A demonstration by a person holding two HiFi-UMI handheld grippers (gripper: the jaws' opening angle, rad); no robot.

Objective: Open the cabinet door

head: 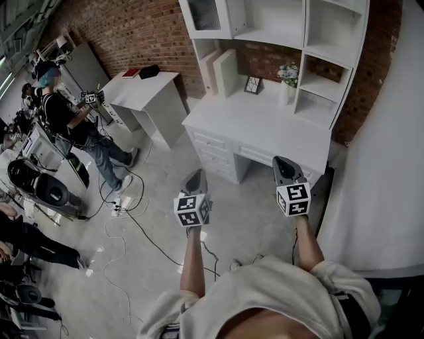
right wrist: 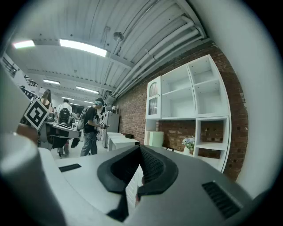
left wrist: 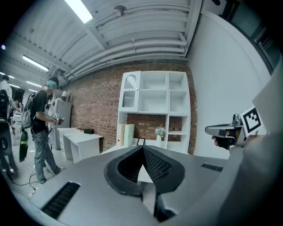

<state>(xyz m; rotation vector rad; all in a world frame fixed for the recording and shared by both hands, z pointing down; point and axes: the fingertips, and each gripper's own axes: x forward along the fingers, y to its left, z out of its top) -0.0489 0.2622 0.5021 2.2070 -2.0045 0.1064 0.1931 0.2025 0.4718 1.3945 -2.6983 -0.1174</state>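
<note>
A white desk with a hutch stands against the brick wall. The hutch's one glass-paned cabinet door is at its top left and stands closed; it also shows in the left gripper view and the right gripper view. Both grippers hang in the air in front of the desk, well short of the door. My left gripper has its jaws together with nothing between them. My right gripper is shut too and holds nothing.
On the desk stand a vase of flowers, upright folders and a small picture frame. A second white table is at the left, with a person beside it. Cables lie on the floor. A white wall closes the right side.
</note>
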